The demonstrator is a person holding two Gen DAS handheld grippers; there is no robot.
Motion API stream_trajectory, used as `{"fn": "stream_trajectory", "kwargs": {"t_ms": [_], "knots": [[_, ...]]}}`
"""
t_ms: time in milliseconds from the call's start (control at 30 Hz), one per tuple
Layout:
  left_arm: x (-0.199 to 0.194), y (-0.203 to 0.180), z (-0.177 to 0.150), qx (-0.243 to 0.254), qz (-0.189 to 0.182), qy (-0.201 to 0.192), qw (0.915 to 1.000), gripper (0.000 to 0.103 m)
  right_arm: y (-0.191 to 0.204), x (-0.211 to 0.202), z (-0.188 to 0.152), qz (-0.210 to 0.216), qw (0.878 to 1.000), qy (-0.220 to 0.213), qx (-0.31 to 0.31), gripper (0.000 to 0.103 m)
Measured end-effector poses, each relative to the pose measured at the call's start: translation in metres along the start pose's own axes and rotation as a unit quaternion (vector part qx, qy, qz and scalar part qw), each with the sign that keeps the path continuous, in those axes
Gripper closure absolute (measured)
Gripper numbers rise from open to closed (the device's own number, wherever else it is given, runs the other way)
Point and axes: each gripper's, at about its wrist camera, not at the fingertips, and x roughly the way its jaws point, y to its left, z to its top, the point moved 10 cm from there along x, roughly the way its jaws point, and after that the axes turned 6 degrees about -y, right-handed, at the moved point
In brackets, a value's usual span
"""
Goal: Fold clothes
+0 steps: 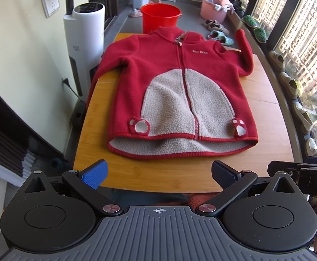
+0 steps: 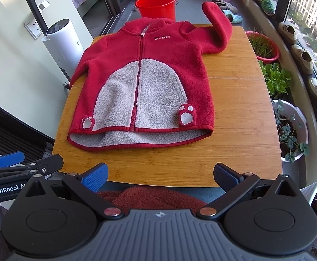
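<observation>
A small red fleece jacket [image 1: 158,69] with a beige front panel lies face up and zipped on a wooden table [image 1: 136,174], hem toward me. In the right wrist view the same jacket [image 2: 158,52] has its right sleeve [image 2: 219,28] bent upward off the far table corner; its left sleeve hangs over the left edge. My left gripper [image 1: 159,174] is open, hovering at the near table edge, short of the hem. My right gripper [image 2: 160,176] is open too, at the near edge of the table [image 2: 241,108], holding nothing.
A red bucket [image 1: 160,17], a white cylindrical appliance [image 1: 83,43] and a pink basin [image 1: 214,8] stand beyond and left of the table. Potted plants [image 2: 276,80] and shoes line the window sill on the right. A red knitted cloth [image 2: 154,198] lies under the right gripper.
</observation>
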Motion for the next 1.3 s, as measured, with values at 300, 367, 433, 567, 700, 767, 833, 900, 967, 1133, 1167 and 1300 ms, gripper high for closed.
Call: {"fn": "stream_trajectory", "kwargs": {"t_ms": [300,367,433,567,700,767,833,900,967,1133,1167,1300], "knots": [[0.0009,0.0011,-0.0004,-0.004,-0.003,-0.002,1.0000,0.000,0.0010,0.0036,0.0008,-0.001,1.000,0.004,-0.002,0.000],[0.0017,0.0033,0.0003,-0.002,0.001,-0.001,1.0000,0.000,0.0011,0.0042,0.0004,-0.001,1.000,0.005,-0.003,0.000],[0.0017,0.0039,0.0006,-0.004,0.001,-0.002,1.0000,0.000,0.0013,0.0045,0.0003,-0.002,1.000,0.005,-0.003,0.000],[0.0007,0.0041,0.0018,-0.004,0.001,-0.005,1.0000,0.000,0.0022,0.0036,0.0020,-0.003,1.000,0.003,-0.004,0.000],[-0.0030,0.0020,0.0038,-0.001,-0.001,-0.010,0.9999,0.000,0.0018,0.0013,0.0035,-0.004,1.000,-0.002,-0.005,0.000],[-0.0045,0.0008,0.0046,0.000,-0.002,-0.013,0.9999,0.000,0.0020,0.0002,0.0047,-0.004,1.000,-0.004,-0.005,0.000],[-0.0054,0.0001,0.0054,0.000,-0.003,-0.015,0.9999,0.000,0.0018,-0.0007,0.0055,-0.004,1.000,-0.006,-0.004,0.000],[-0.0062,-0.0005,0.0064,0.001,-0.004,-0.017,0.9999,0.000,0.0016,-0.0014,0.0060,-0.004,1.000,-0.008,-0.004,0.000],[-0.0065,-0.0006,0.0064,0.000,-0.004,-0.015,0.9999,0.000,0.0012,-0.0018,0.0062,-0.004,1.000,-0.008,-0.004,0.000],[-0.0060,-0.0012,0.0056,-0.003,-0.006,-0.008,0.9999,0.000,0.0011,-0.0022,0.0068,-0.003,1.000,-0.010,-0.005,0.000],[-0.0062,-0.0013,0.0058,-0.003,-0.007,-0.009,0.9999,0.000,0.0008,-0.0021,0.0068,-0.003,1.000,-0.010,-0.005,0.000],[-0.0063,-0.0010,0.0058,-0.005,-0.008,-0.007,0.9999,0.000,0.0007,-0.0006,0.0061,-0.003,1.000,-0.008,-0.004,0.000]]}}
